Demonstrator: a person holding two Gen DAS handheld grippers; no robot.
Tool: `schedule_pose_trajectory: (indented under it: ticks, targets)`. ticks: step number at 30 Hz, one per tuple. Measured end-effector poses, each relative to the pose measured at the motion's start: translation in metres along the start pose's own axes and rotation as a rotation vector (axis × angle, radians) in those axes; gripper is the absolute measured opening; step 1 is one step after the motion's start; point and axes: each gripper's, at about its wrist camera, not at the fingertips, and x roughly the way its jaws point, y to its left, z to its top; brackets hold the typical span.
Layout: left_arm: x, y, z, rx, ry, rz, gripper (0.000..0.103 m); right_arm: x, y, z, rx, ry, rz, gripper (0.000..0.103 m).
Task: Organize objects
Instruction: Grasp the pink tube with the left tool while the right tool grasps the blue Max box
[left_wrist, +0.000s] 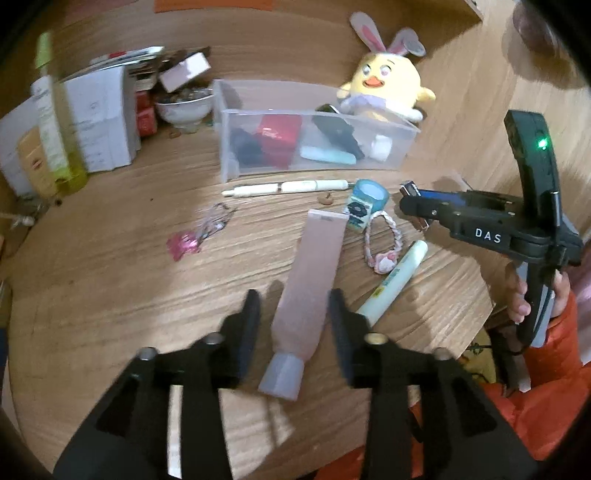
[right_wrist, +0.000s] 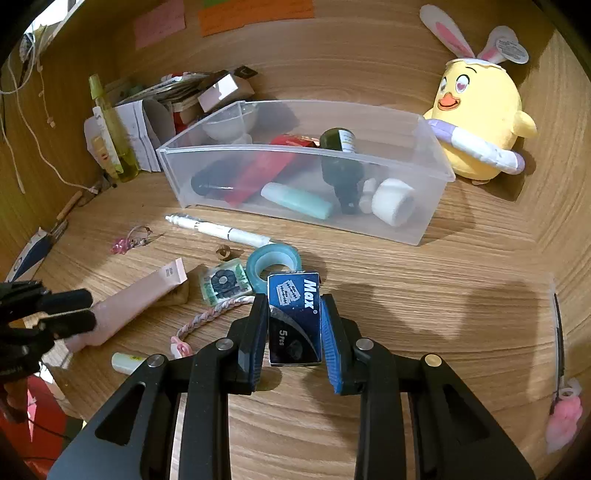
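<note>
The small box (right_wrist: 294, 318) is dark blue with white lettering, between black fingers faced with blue ribbed pads (right_wrist: 330, 345). The long tube (left_wrist: 309, 280) is pale pink with a translucent cap. The tape roll (right_wrist: 274, 263) is light blue. The bin (right_wrist: 413, 155) is frosted clear plastic. The plush chick (right_wrist: 480, 114) is yellow with white-and-pink rabbit ears. The table (right_wrist: 443, 295) shows light wood grain

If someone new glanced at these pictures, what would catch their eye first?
Probably the yellow chick plush with rabbit ears, behind the clear plastic bin. Next, the blue Max box clamped in the right gripper, and the pink tube between the open left gripper's fingers.
</note>
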Motion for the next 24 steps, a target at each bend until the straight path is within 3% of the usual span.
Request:
schedule_pose_trajectory:
  ticks: [8, 11, 13, 24]
  targets:
    - [0.033, -0.010, 0.019, 0.094, 0.106, -0.007, 0.047, -0.003, -0.007, -0.002, 0.018, -0.009, -0.003, 0.025]
    - [0.036, -0.012, 0.023, 0.114, 0.111, -0.004, 0.029, -0.003, -0.011, -0.002, 0.029, -0.012, -0.005, 0.025]
    - [0.035, -0.013, 0.023, 0.118, 0.098, 0.008, 0.008, -0.003, -0.013, -0.001, 0.034, -0.014, -0.006, 0.025]
    - [-0.003, -0.004, 0.038, 0.069, -0.040, 0.073, 0.007, -0.012, -0.016, 0.010, 0.041, -0.063, -0.003, 0.025]
